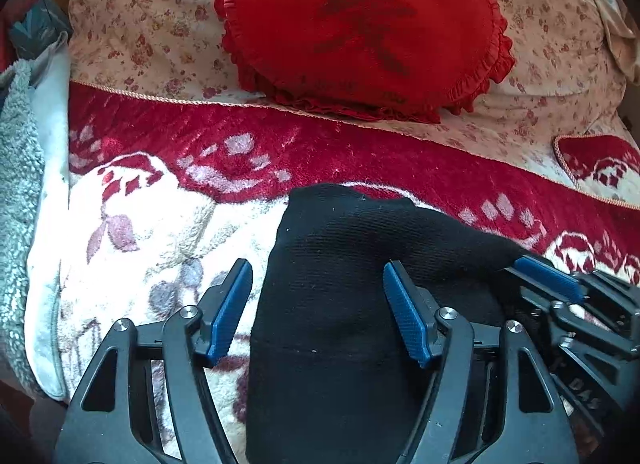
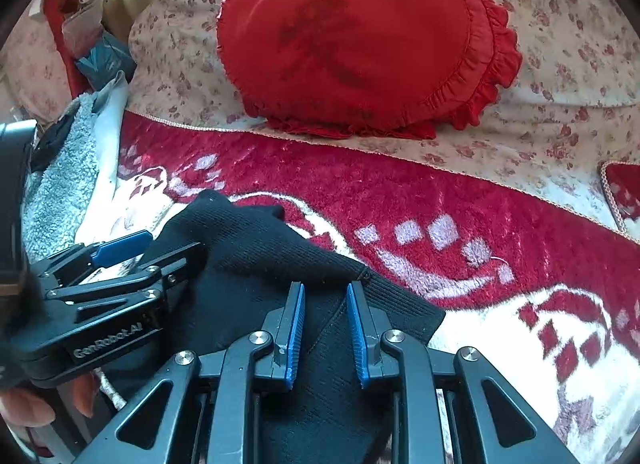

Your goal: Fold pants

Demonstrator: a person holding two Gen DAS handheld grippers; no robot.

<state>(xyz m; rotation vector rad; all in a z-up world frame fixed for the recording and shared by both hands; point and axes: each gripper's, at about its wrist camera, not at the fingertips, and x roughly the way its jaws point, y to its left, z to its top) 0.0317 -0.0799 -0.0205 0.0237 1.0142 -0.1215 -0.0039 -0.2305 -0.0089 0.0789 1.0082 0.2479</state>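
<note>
The black pants [image 1: 340, 304] lay bunched on the red-and-white blanket [image 1: 160, 224] of the bed, below the red heart cushion [image 1: 360, 24] at twelve o'clock. The left hand-held gripper [image 1: 318, 308] stood released, its pads wide either side of the cloth, probably after setting a fold down. The right hand-held gripper [image 2: 326, 332] hung narrowly parted over a ridge; whether it pinched, I could not tell. The pants' long axis ran roughly six to twelve o'clock.

Red-and-white plush blanket [image 1: 360, 152], black pants [image 1: 340, 284] on it, red cushion [image 1: 360, 24] beyond
</note>
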